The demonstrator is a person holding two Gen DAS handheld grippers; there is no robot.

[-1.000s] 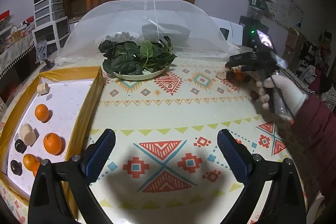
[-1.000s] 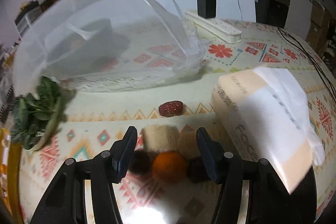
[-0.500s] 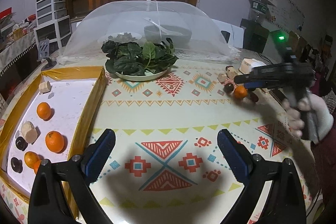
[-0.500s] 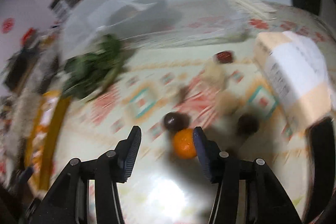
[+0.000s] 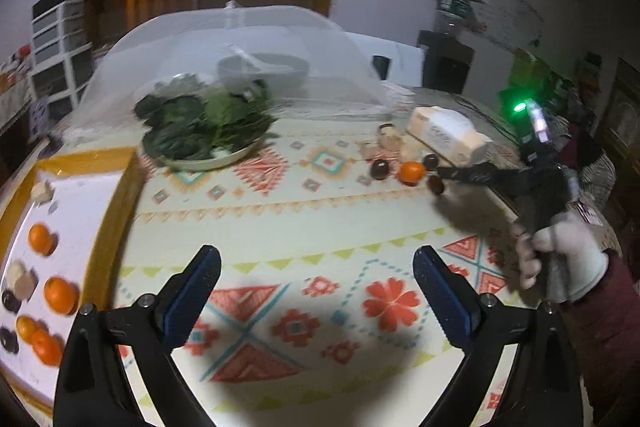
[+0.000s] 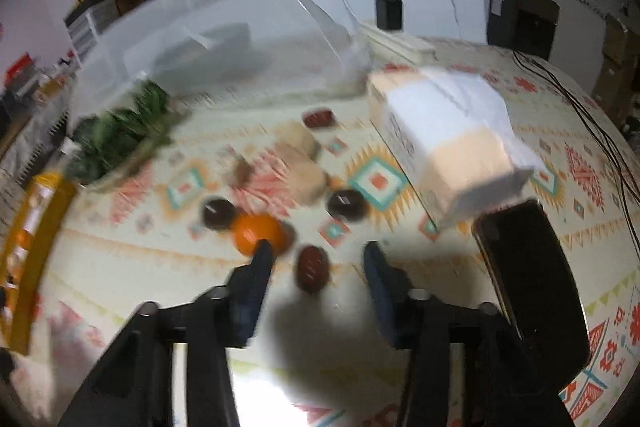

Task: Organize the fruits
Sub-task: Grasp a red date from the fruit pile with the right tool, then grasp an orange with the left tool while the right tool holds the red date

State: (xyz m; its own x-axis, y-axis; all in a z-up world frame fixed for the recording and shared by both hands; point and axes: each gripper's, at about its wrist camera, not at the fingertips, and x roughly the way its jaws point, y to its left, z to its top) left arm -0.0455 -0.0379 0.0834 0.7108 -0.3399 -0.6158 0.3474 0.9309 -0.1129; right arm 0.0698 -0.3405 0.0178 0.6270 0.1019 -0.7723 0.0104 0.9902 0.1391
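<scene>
A dark red date (image 6: 312, 269) lies on the patterned cloth between the fingers of my right gripper (image 6: 316, 259). Its jaws are closing, with a gap still on both sides of the date. An orange (image 6: 258, 233) sits right beside the left fingertip, with two dark round fruits (image 6: 218, 213) behind it. In the left wrist view the same orange (image 5: 412, 173) and date (image 5: 436, 184) lie at the far right. My left gripper (image 5: 320, 287) hovers wide over bare cloth, its jaws closing slightly around nothing. The yellow-rimmed tray (image 5: 120, 227) at left holds several oranges (image 5: 60, 295).
Beige chunks (image 6: 304, 163) and another date (image 6: 318, 119) lie behind the fruit. A tissue box (image 6: 448, 139) and a black phone (image 6: 532, 267) sit to the right. A plate of greens (image 5: 208, 131) and a mesh food cover (image 5: 240, 47) stand behind. A gloved hand (image 5: 568, 259) holds the right gripper.
My right gripper shifted from around the orange to around the red date, and its jaws narrowed. The left view swung to the right, bringing the fruit cluster nearer the middle.
</scene>
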